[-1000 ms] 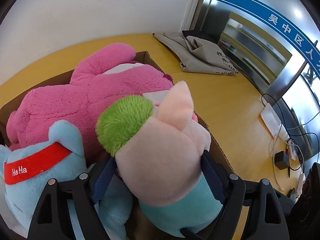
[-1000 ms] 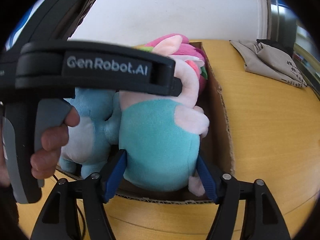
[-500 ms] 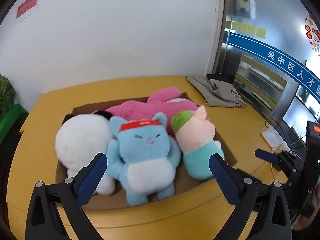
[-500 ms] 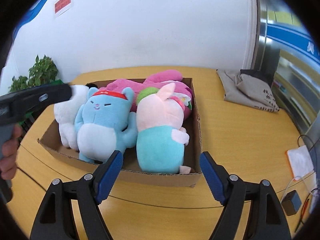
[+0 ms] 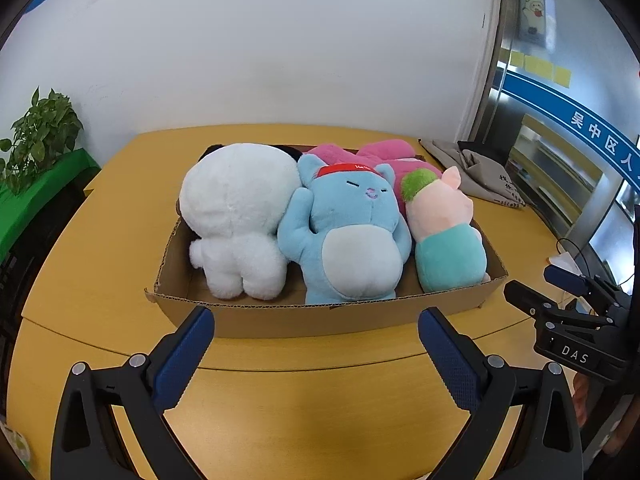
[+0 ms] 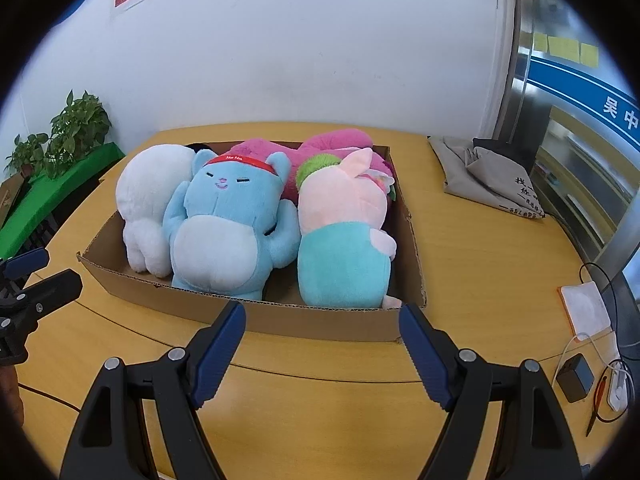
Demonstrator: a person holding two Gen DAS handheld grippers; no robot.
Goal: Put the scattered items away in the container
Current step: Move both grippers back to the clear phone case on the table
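Container: a shallow cardboard box (image 5: 320, 316) sits on the yellow table (image 5: 304, 400), filling the middle of both wrist views; its near wall runs just above the tool tips.
White plush: a white plush (image 5: 236, 216) lies at the left end of the box, its back and stubby legs toward the camera, pressed against the blue one.
Blue plush: a blue cat plush (image 5: 348, 236) with a red headband lies in the centre of the box, belly up, arms raised, touching the toys on both sides.
Pig plush: a pink pig plush (image 6: 344, 240) with a green tuft and teal bottom lies at the right end of the box, against the right wall.
Pink plush: a magenta plush (image 6: 332, 142) lies along the back of the box, mostly hidden behind the others.
Left tool: the left tool (image 5: 316, 344) hangs spread wide and empty over bare table, lower centre of its frame, short of the box's near wall.
Right tool: the right tool (image 6: 322, 340) is likewise spread wide, gripping nothing, its blue pads (image 6: 218, 354) just in front of the box wall.
Surroundings: a folded grey cloth (image 6: 484, 174) lies on the table at the upper right, well apart from the box; a potted plant (image 5: 38, 136) stands at the left edge; a charger and cables (image 6: 588, 372) lie at the lower right.
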